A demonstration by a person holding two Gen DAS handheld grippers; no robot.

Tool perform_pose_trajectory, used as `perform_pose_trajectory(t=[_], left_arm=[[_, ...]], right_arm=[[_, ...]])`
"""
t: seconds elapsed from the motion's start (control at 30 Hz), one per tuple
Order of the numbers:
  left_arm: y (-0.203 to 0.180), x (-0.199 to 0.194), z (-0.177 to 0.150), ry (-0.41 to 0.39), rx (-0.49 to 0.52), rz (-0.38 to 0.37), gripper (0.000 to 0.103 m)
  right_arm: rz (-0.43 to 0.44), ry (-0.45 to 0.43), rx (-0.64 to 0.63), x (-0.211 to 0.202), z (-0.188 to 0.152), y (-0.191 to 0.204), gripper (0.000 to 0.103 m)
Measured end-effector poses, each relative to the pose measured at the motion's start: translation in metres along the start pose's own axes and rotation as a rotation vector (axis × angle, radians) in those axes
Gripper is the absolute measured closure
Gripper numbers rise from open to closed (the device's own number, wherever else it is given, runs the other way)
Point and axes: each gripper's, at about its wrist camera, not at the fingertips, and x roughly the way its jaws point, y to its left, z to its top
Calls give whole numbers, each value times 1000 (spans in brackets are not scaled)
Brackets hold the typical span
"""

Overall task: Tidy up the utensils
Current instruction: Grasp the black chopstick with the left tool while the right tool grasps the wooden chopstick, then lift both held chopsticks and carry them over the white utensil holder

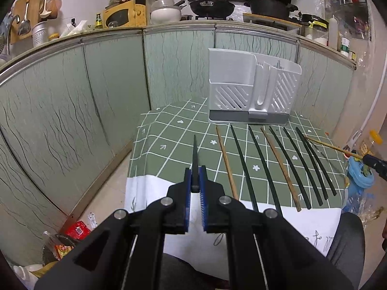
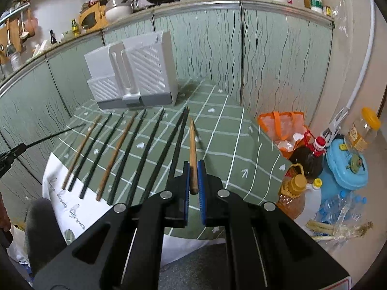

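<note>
My left gripper [image 1: 195,169] is shut on a black chopstick [image 1: 194,159], held above the left part of the green checked table [image 1: 169,140], pointing forward. My right gripper [image 2: 193,166] is shut on a wooden chopstick [image 2: 192,149], held above the table's right part. Several black and wooden chopsticks [image 1: 278,164] lie side by side on the cloth; they also show in the right wrist view [image 2: 125,154]. A white slotted utensil holder [image 1: 251,89] stands at the table's far edge, also seen in the right wrist view [image 2: 135,77]. The right gripper with its wooden chopstick [image 1: 338,148] shows at the far right of the left wrist view.
Green cabinet fronts [image 1: 72,101] wrap behind and left of the table. Oil bottles [image 2: 297,188], an orange bag [image 2: 280,125] and a blue container [image 2: 346,169] stand on the floor to the right. Packets [image 1: 75,229] lie on the floor at left.
</note>
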Motion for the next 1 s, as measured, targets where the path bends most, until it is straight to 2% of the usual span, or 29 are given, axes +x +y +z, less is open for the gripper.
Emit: perform_pose_trajectory(t=[0.4, 1.0], left_arm=[[5, -24, 42, -34, 4, -59, 95], [5, -45, 79, -71, 31, -102, 95]], right_arm=[[24, -113, -26, -38, 46, 6, 97], [37, -163, -42, -50, 81, 10, 97]])
